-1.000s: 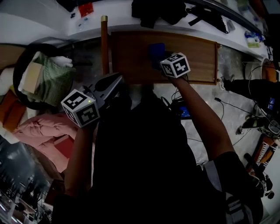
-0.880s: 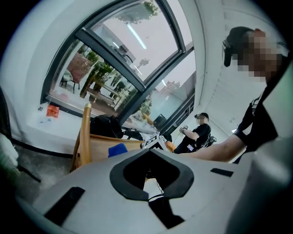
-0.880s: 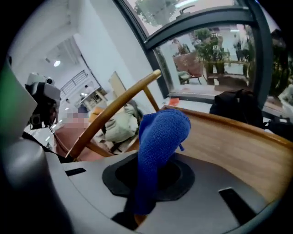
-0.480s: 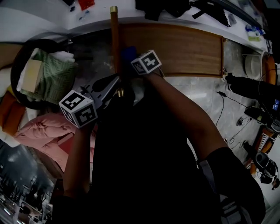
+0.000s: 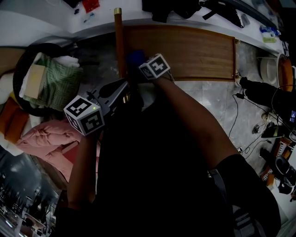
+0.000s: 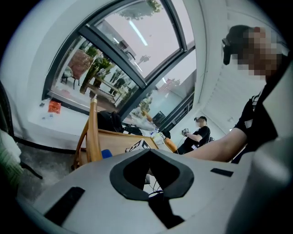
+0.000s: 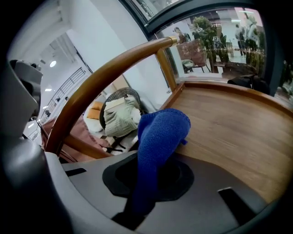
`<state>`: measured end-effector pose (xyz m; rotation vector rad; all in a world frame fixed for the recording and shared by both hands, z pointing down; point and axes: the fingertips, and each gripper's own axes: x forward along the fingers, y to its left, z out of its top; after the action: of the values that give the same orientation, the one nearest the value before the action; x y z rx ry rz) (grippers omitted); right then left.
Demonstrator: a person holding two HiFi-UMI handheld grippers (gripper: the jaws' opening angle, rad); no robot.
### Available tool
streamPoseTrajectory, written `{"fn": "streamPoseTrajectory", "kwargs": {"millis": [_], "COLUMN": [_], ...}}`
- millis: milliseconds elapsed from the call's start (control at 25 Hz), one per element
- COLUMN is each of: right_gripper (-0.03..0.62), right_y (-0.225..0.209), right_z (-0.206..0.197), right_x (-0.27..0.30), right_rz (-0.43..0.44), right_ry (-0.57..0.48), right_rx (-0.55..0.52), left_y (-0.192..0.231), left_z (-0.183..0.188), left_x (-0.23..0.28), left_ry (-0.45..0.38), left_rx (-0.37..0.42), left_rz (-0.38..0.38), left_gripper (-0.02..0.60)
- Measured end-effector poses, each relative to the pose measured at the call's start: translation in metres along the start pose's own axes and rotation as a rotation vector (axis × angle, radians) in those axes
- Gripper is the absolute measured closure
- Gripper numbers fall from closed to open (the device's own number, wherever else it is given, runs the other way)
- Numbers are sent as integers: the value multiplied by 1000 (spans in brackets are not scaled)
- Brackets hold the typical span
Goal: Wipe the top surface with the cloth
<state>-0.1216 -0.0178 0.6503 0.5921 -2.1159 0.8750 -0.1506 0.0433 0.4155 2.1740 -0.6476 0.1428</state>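
Observation:
The wooden top surface (image 5: 194, 51) lies ahead in the head view, with a raised wooden rail (image 5: 119, 41) along its left end. My right gripper (image 5: 138, 62) is at that left end, shut on a blue cloth (image 5: 135, 56). In the right gripper view the blue cloth (image 7: 158, 137) hangs folded from the right gripper (image 7: 153, 160) just over the wood (image 7: 229, 123), beside the curved rail (image 7: 105, 73). My left gripper (image 5: 113, 90) hovers off the surface, nearer to me, shut and holding nothing. In its own view the left gripper (image 6: 149, 153) points at the wooden furniture (image 6: 114, 137).
A round dark basket (image 5: 21, 60) with green and white fabric sits left of the furniture, pink bedding (image 5: 46, 139) below it. Cables (image 5: 245, 97) and devices lie on the floor at the right. Black bags (image 5: 175, 7) rest on the white sill behind. A person (image 6: 197, 135) stands far off.
The right gripper has slid the blue cloth leftward across the wood to the rail end, then nearly stopped. The left gripper has stayed put.

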Motion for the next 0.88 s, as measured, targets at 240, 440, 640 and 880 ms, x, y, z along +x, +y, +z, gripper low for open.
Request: {"fn": "streamPoseTrajectory", "kwargs": {"millis": [240, 440, 640, 880], "right_gripper": [531, 531, 531, 530], "right_y": [-52, -97, -139, -188], "right_z": [-25, -53, -81, -117], "right_x": [-39, -76, -118, -165], "right_rz": [-84, -109, -129, -166], "right_ry": [-24, -42, -50, -34], "right_rx": [-15, 32, 58, 120], "left_y": [-16, -31, -53, -82], "left_z": [-2, -3, -3, -9], "left_x": [25, 55, 90, 131], "left_ry": [-2, 6, 18, 46], "left_rx": [0, 9, 19, 36], "left_rz": [12, 12, -12, -49], "left_gripper": [571, 571, 571, 571]}}
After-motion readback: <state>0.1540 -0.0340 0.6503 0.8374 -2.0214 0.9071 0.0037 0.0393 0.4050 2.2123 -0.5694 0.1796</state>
